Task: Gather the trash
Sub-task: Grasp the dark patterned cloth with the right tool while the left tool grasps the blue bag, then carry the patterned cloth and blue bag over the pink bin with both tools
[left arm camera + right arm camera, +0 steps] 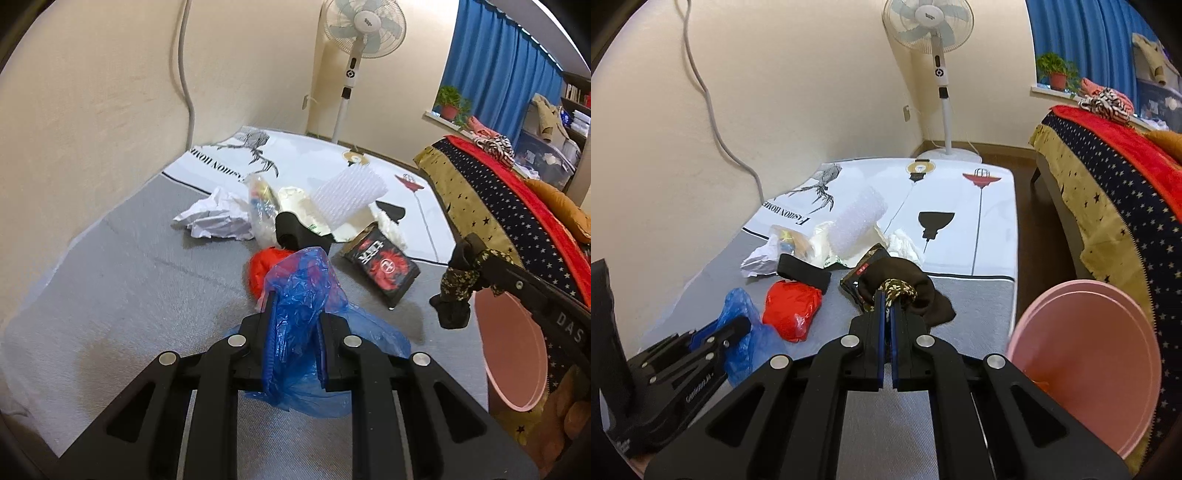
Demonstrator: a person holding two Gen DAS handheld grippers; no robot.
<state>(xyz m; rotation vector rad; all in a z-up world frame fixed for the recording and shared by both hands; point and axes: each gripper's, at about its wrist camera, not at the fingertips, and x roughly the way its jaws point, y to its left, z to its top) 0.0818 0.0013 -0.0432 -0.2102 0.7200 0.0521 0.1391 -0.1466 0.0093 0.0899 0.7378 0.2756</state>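
Observation:
My left gripper (295, 312) is shut on a crumpled blue plastic bag (306, 273), held a little above the grey mat; it also shows in the right wrist view, where the left gripper (737, 326) holds the blue bag (738, 302). My right gripper (888, 297) is shut on the patterned cuff of a dark brown sock (905, 286), which hangs from its tips. In the left wrist view the right gripper (471, 254) holds the sock (452, 295) beside the rim of the pink bin (513, 354). A red plastic bag (792, 310) lies on the mat between the two grippers.
Further back lie crumpled white paper (759, 260), a bubble-wrap roll (857, 221), a black strap (803, 275), a black-and-red packet (384, 269) and a clear wrapper (260, 199). The pink bin (1086, 354) stands right, against the star-patterned bed (1108, 192). A standing fan (942, 74) is behind.

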